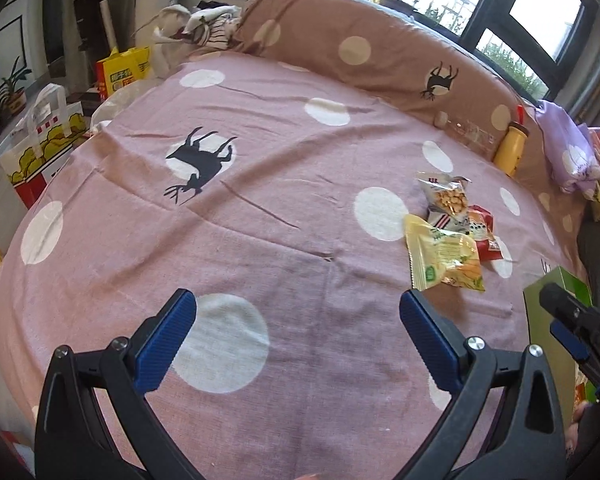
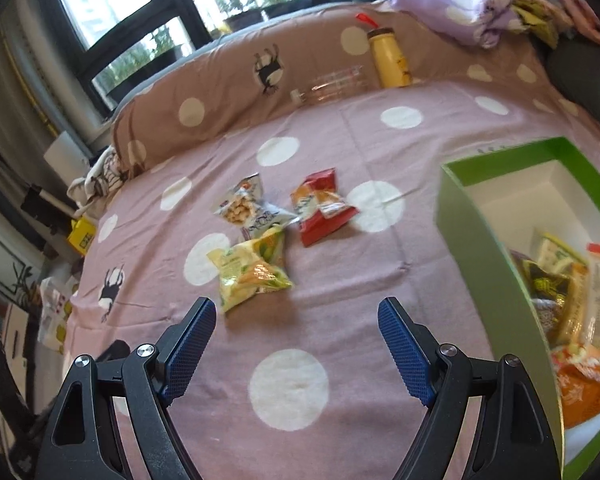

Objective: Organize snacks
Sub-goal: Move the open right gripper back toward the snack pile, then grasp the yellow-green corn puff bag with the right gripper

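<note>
Tongs [image 1: 296, 312] [image 2: 296, 316] gape empty over bedspread [image 2: 340, 360]; snack packets [image 2: 256, 276] beside green box [image 2: 480, 240].

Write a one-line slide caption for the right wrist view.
Open right tongs hover over a dotted bedspread, three snack packets ahead and a part-filled green box alongside.

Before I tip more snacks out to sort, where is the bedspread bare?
Bare: the wide stretch around the deer print, left of the snack packets, and the strip between the packets and the green box. Crowded: the packets overlap, the box is part full, and bottles lie along the pillow.
</note>
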`<state>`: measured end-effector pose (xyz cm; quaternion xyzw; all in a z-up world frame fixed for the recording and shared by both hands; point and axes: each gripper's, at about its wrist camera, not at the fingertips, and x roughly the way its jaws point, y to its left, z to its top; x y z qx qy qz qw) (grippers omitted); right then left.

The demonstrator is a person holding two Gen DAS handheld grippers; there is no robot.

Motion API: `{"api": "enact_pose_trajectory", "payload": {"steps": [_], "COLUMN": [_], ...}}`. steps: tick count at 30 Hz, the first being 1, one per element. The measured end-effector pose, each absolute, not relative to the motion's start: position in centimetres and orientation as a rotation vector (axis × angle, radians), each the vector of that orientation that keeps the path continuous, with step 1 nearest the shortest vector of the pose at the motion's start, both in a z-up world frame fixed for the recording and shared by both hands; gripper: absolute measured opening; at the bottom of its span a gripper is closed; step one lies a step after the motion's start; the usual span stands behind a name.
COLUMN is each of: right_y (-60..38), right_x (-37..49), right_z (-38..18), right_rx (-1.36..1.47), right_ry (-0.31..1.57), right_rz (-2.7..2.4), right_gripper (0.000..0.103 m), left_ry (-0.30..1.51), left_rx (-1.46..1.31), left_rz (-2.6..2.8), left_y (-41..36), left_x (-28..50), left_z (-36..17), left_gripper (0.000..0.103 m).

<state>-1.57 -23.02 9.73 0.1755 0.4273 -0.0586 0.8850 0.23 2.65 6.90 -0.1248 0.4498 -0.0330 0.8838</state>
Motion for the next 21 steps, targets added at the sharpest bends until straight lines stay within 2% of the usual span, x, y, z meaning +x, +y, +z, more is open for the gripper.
{"api": "enact_pose_trajectory", "payload": {"steps": [9,16,18,19,21], "right_y": [-17.9,-18.1,-17.9,-17.7,-17.9], "right_x": [7.7,9.5,9.4,9.1,8.7], "right_z": [6.9,2.6,2.5,2.5,2.7], "right_rx": [0.112,0.153,0.127,0.110,0.111], "right_ry": [1.014,1.110,1.095,1.093,1.088], "right_rz": [-0.082,-0.057,-0.062,-0.066,-0.069], "right_gripper": [0.084,0.083,0.074,0.062,0.059], "left_ry": [0.929,0.937,0.934,0.932,0.929], "left_rx": [-0.301,-0.303,-0.293,-0.291,-0.291], "left_rz": [-0.013,-0.001,-0.007,-0.009,-0.013], "left_y": [4.6,5.0,4.8,4.7,4.7], "left_x": [0.3,0.7,0.6,0.5,0.4], "left_z": [7.2,7.1,7.2,7.2,7.3], "left_gripper": [0.102,0.102,0.102,0.102,0.102]}}
